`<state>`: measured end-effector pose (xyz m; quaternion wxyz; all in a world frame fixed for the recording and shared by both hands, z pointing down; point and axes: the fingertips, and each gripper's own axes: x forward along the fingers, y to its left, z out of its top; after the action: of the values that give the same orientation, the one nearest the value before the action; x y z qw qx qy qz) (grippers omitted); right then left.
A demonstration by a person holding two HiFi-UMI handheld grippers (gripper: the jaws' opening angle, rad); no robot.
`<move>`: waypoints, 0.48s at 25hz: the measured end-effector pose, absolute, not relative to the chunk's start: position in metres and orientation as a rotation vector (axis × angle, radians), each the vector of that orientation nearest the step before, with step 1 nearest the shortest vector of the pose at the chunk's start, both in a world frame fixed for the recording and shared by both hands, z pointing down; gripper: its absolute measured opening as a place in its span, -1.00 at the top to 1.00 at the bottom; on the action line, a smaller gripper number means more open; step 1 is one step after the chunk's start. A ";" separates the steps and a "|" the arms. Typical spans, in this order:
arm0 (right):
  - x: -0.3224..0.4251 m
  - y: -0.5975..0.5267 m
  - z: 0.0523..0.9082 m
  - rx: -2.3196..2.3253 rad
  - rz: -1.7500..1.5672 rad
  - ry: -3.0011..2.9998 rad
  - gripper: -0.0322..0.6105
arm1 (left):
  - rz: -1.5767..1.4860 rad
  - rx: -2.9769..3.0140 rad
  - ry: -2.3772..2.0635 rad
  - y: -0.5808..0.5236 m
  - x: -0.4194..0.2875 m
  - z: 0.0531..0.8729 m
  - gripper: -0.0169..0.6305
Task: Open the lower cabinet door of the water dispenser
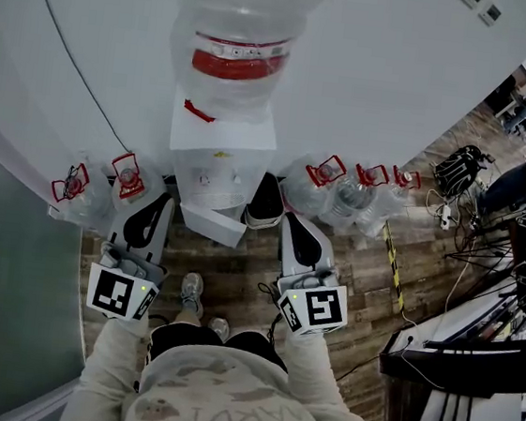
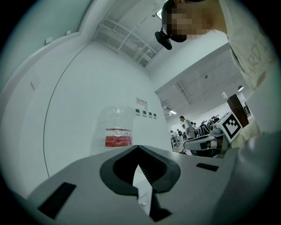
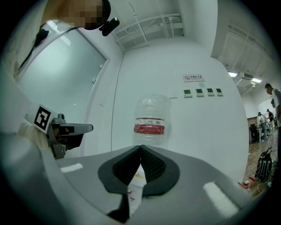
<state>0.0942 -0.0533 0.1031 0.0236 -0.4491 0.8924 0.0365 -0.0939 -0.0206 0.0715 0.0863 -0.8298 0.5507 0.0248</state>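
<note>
Closest in, left claw and right claw, both shut, empty. Water dispenser at twelve o'clock, its lower cabinet door hidden below. Any pull should follow the hinge arc, gently.

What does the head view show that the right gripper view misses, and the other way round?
Only the head view: the wooden floor, spare bottles with red handles beside the dispenser, and the person's shoes. Only the right gripper view: the wall sign above four small panels, and the right hand-held gripper up close, jaws shut tip to tip. Both: the big red-labelled bottle on top, and the left hand-held gripper.
</note>
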 end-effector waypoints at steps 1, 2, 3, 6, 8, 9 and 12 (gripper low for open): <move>0.094 -0.053 0.102 -1.385 0.115 2.764 0.87 | 0.076 -2.471 1.642 -0.019 -0.093 0.071 0.94; 0.095 -0.052 0.101 -1.380 0.116 2.766 0.87 | 0.077 -2.469 1.643 -0.018 -0.092 0.070 0.94; 0.094 -0.052 0.101 -1.376 0.117 2.768 0.87 | 0.077 -2.468 1.643 -0.017 -0.092 0.069 0.94; 0.094 -0.050 0.100 -1.365 0.120 2.773 0.87 | 0.080 -2.461 1.648 -0.014 -0.091 0.068 0.94; 0.094 -0.049 0.100 -1.358 0.121 2.775 0.87 | 0.085 -2.455 1.652 -0.012 -0.091 0.067 0.94; 0.094 -0.048 0.099 -1.355 0.121 2.776 0.87 | 0.086 -2.453 1.654 -0.011 -0.090 0.066 0.94; 0.096 -0.045 0.097 -1.351 0.123 2.775 0.87 | 0.088 -2.444 1.660 -0.007 -0.089 0.065 0.93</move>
<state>0.0958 -0.0447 0.0974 0.0264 -0.4372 0.8981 0.0397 -0.0890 -0.0069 0.0646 0.0929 -0.8234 0.5591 0.0296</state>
